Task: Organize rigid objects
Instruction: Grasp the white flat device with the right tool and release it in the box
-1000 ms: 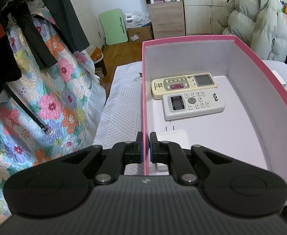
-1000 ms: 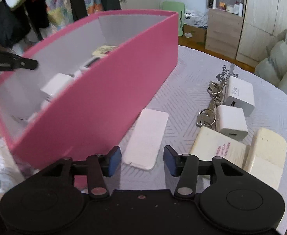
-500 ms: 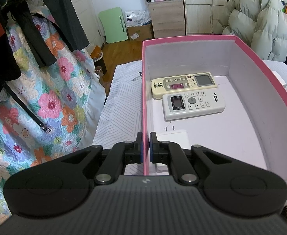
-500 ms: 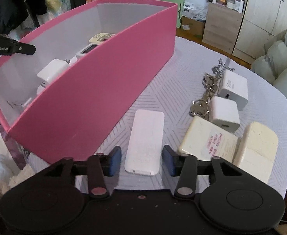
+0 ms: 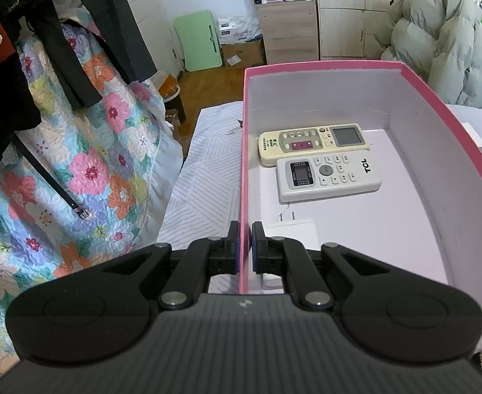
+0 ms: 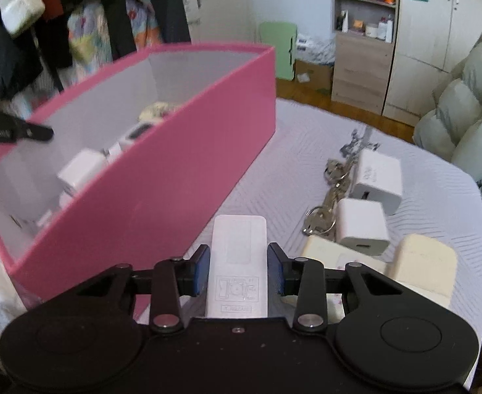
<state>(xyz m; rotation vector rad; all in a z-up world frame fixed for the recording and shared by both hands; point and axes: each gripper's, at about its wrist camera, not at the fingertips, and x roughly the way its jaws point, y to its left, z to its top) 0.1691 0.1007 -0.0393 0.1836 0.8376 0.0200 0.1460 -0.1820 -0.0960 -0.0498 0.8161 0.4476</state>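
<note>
My left gripper [image 5: 246, 246] is shut on the left wall of the pink box [image 5: 243, 164]. Inside lie a cream remote [image 5: 313, 142], a white TCL remote [image 5: 329, 177] and a white charger [image 5: 290, 229]. In the right wrist view my right gripper [image 6: 238, 269] straddles a white remote [image 6: 239, 246] that lies face down on the table beside the pink box [image 6: 175, 180]. Its jaws are closing, and the blue pads meet the remote's two long sides.
To the right on the striped tablecloth [image 6: 306, 131] lie a bunch of keys [image 6: 326, 203], two white chargers [image 6: 377, 177] [image 6: 361, 223] and two cream blocks [image 6: 425, 262] [image 6: 323, 249]. Hanging clothes and a flowered quilt [image 5: 86, 170] stand left of the table.
My right gripper has moved forward over the white remote and narrowed its jaws onto its sides. The left gripper and the box it holds have stayed put.
</note>
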